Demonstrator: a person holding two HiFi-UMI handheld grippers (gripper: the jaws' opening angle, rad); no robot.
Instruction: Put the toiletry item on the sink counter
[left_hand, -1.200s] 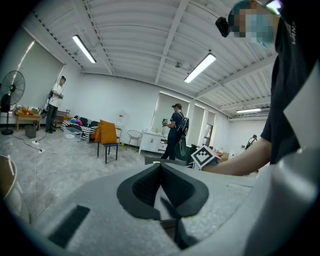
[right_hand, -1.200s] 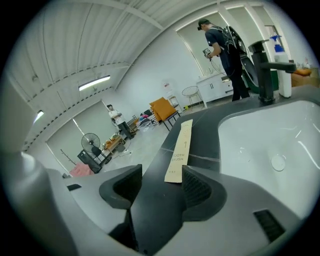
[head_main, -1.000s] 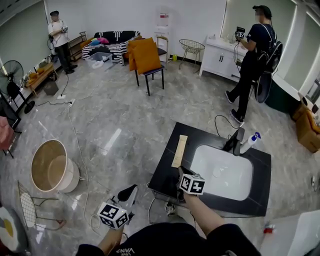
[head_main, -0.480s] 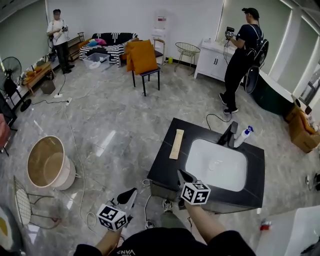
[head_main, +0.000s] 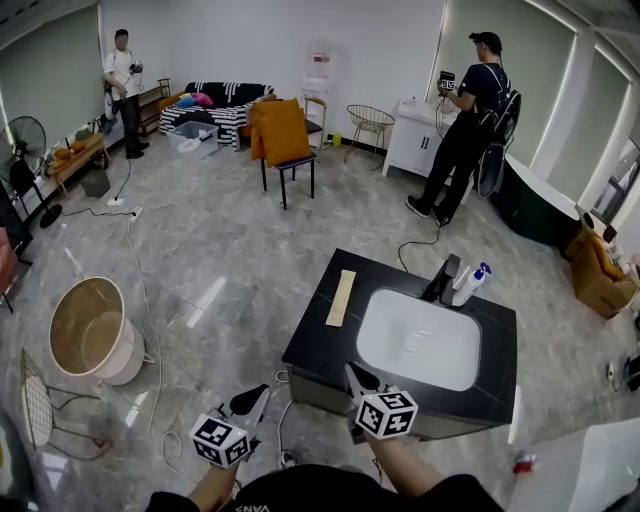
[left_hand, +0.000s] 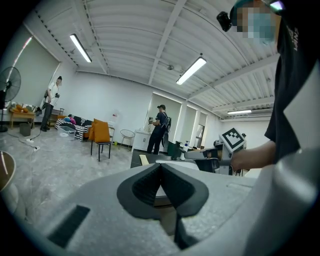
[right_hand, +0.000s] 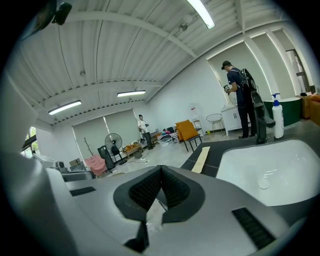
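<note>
A white pump bottle with a blue top (head_main: 470, 283) stands on the black sink counter (head_main: 310, 345), beside the dark faucet (head_main: 443, 279) behind the white basin (head_main: 420, 338). In the right gripper view the bottle (right_hand: 277, 117) is upright at the far right. A long pale flat strip (head_main: 340, 297) lies on the counter's left part. My right gripper (head_main: 352, 374) hangs at the counter's near edge, shut and empty (right_hand: 160, 172). My left gripper (head_main: 250, 398) is lower left, over the floor, also shut with nothing in it (left_hand: 160, 167).
A round beige tub (head_main: 88, 330) and a wire chair (head_main: 35, 410) stand at the left, and cables trail over the floor. An orange chair (head_main: 285, 135) and a white cabinet (head_main: 420, 135) are at the back. One person (head_main: 462, 130) stands by the cabinet, another (head_main: 125, 90) far left.
My right gripper has drawn back from over the counter's front left to its near edge. The person by the cabinet has stepped farther away. The left gripper has hardly moved.
</note>
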